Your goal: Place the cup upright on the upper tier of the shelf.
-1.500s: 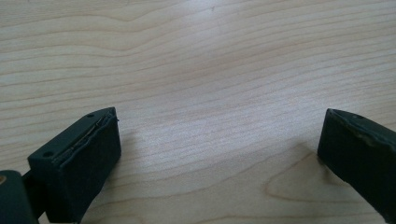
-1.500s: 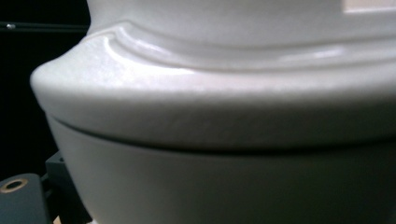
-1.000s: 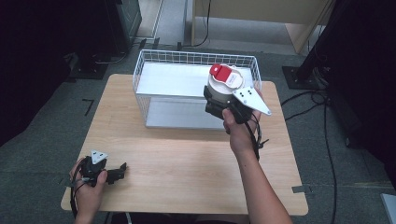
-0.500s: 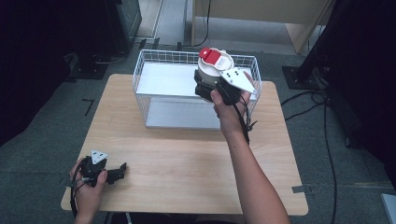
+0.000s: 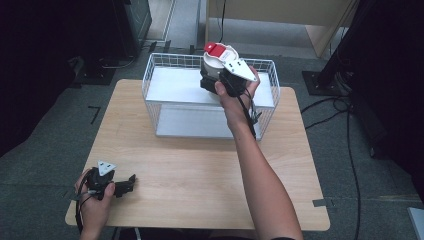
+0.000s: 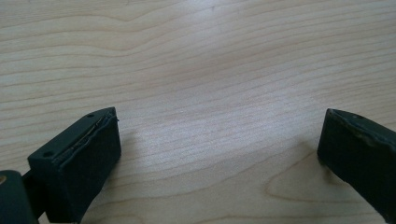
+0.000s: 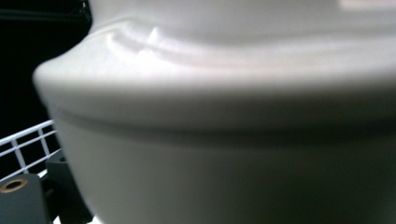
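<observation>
A white container with a red lid (image 5: 216,56) is held above the far right part of a white wire basket (image 5: 159,64), clamped in the right gripper (image 5: 214,80); in the right gripper view its pale curved wall (image 7: 224,140) sits hard against the camera, with basket wire (image 7: 25,140) at the lower left. Judged from this, the carry is nearly done: the container is over the basket but not yet lowered or let go, so the descent and release are left. The basket stands on the far half of the wooden tabletop (image 5: 200,170). The left gripper (image 5: 127,181) rests at the near left corner, jaws spread wide over bare wood (image 6: 210,93), holding nothing. The basket's far rim is the one obstacle near the lowering path.
</observation>
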Motion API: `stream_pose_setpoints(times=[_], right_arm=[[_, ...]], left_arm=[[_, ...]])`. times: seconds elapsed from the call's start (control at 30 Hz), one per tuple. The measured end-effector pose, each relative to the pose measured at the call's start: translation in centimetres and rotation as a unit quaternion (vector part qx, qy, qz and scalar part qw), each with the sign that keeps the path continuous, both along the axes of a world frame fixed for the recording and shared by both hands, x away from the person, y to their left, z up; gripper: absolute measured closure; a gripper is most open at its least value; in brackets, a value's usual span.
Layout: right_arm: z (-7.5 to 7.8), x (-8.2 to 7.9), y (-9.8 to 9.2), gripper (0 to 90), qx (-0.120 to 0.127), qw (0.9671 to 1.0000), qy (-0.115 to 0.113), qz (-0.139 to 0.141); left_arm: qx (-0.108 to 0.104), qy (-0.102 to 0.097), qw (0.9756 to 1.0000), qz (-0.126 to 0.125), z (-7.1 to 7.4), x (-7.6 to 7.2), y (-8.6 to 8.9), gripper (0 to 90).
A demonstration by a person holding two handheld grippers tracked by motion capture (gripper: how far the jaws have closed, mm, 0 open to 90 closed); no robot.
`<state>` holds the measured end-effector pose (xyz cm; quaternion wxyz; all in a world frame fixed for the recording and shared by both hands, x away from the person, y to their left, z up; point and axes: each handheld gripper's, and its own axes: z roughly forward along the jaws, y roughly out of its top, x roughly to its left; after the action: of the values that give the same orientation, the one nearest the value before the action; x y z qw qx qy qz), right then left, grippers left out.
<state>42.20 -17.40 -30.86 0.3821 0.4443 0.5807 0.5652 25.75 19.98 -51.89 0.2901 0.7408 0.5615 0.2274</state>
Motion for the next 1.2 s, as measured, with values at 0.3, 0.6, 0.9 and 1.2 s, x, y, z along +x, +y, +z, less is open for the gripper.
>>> stream_pose_setpoints(times=[0.3,0.6,0.9,1.2], right_arm=[[0.0,2.1,0.3,5.9,0.03,0.9995,0.006,-0.001],[-0.2,2.5,0.4,6.1,0.03,0.9995,0.006,-0.001],[0.2,2.5,0.1,0.1,0.024,0.9995,0.016,0.013],[0.7,1.9,-0.6,0.0,0.026,0.9991,0.02,0.029]], left_arm=[[-0.002,0.0,1.0,0.001,0.0,0.0,0.0,0.0],[-0.002,0.0,1.0,0.001,0.0,0.0,0.0,0.0],[-0.001,0.0,1.0,0.001,0.0,0.0,0.0,0.0],[0.0,0.0,1.0,0.0,0.0,0.0,0.0,0.0]])
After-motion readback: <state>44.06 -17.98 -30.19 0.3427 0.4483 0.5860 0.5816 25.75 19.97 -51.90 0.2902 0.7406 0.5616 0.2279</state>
